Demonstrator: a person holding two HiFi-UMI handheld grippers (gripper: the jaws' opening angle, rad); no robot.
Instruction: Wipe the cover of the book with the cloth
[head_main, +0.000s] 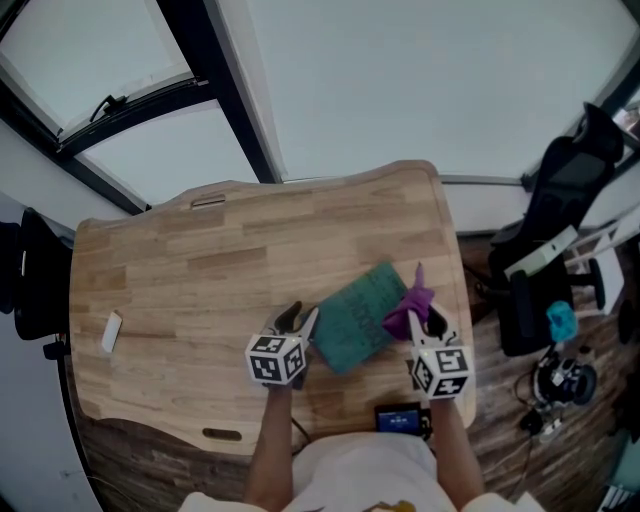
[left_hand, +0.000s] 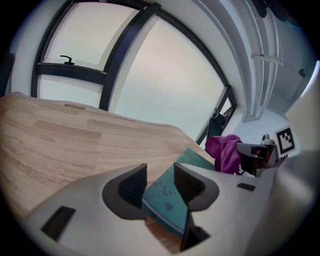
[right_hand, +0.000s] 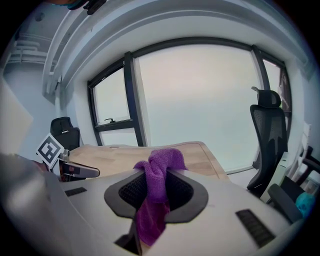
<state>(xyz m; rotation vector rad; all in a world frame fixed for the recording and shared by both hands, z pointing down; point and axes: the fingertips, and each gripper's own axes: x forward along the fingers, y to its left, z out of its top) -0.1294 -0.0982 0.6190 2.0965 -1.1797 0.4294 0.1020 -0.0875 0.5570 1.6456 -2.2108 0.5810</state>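
Nearest the lens: the left gripper (left_hand: 160, 182), jaws seen apart, straddling a corner of the book (head_main: 360, 318). Pads are not seen pressing on it.

- Book: teal cover up, lying flat and skewed on the surface (head_main: 200, 280), toward its near right part, between the two grippers.
- Cloth (head_main: 410, 305): purple, bunched, a tail hanging loose. It is clamped in the right gripper (right_hand: 157, 187), whose jaws are closed on its middle. From the head view it is placed at the book's right edge; contact with the cover cannot be confirmed.
- Further out: a small white object (head_main: 111, 331) is well apart at the left of the surface, a dark device (head_main: 398, 418) at the near edge, and a black chair (head_main: 550, 250) off to the right beyond the surface.

Status, as judged:
- Done: cloth picked up and brought to the book; left gripper positioned at the corner, probably for steadying.
- Not done: no wipe stroke is evidenced, and most of the cover is uncovered by the cloth.
- Left: book to be pinned or held, cloth to be pressed flat on the cover, passes to be made across the full cover.
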